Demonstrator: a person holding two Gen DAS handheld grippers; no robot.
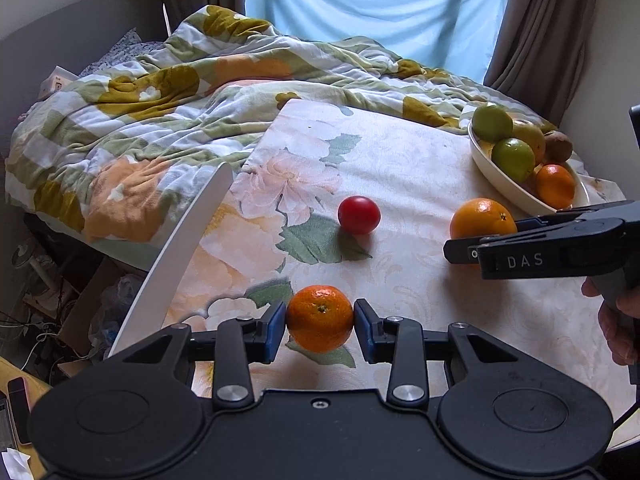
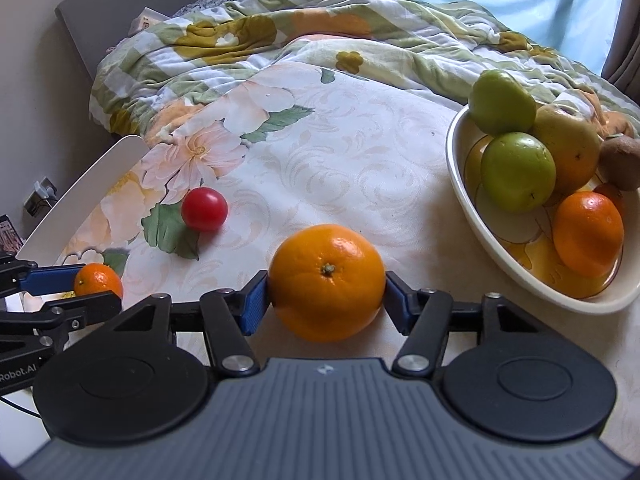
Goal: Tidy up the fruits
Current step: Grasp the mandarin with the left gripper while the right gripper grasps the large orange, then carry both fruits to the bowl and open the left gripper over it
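Fruits lie scattered on a floral-print cream cloth (image 1: pixel 400 168) over the table, and two of them sit between tongs. The left gripper (image 1: pixel 320 322) has its blue pads pressed on either side of a small round orange mandarin (image 1: pixel 320 318), pinching it; the right wrist view shows the same mandarin (image 2: pixel 98 279) low at the left edge, between the left tongs' blue pad and black finger. The right gripper (image 2: pixel 326 300) pinches a larger round orange (image 2: pixel 326 282) the same way, pads touching both its flanks; from the left wrist this orange (image 1: pixel 483 218) sits at the tips of the right tongs, which reach in from the right. Ahead of the left tongs and apart from both held fruits rests a small glossy red tomato (image 1: pixel 359 215), alone on a green leaf print of the cloth; from the right tongs it lies ahead and to the left (image 2: pixel 204 209). A curved white panel (image 1: pixel 180 256) rises at the table's left edge, beside the left tongs. Ahead and to the right of the right tongs stands an oval cream ceramic bowl (image 2: pixel 516 276), close to the held orange but not touching it. In the bowl are two green round fruits (image 2: pixel 518 172), a yellowish apple (image 2: pixel 572 148), a brown kiwi (image 2: pixel 622 162) and an orange mandarin (image 2: pixel 590 234), piled against each other. Beyond the table lies a rumpled flower-patterned quilt (image 1: pixel 140 112) and a pale blue curtain (image 1: pixel 360 4).
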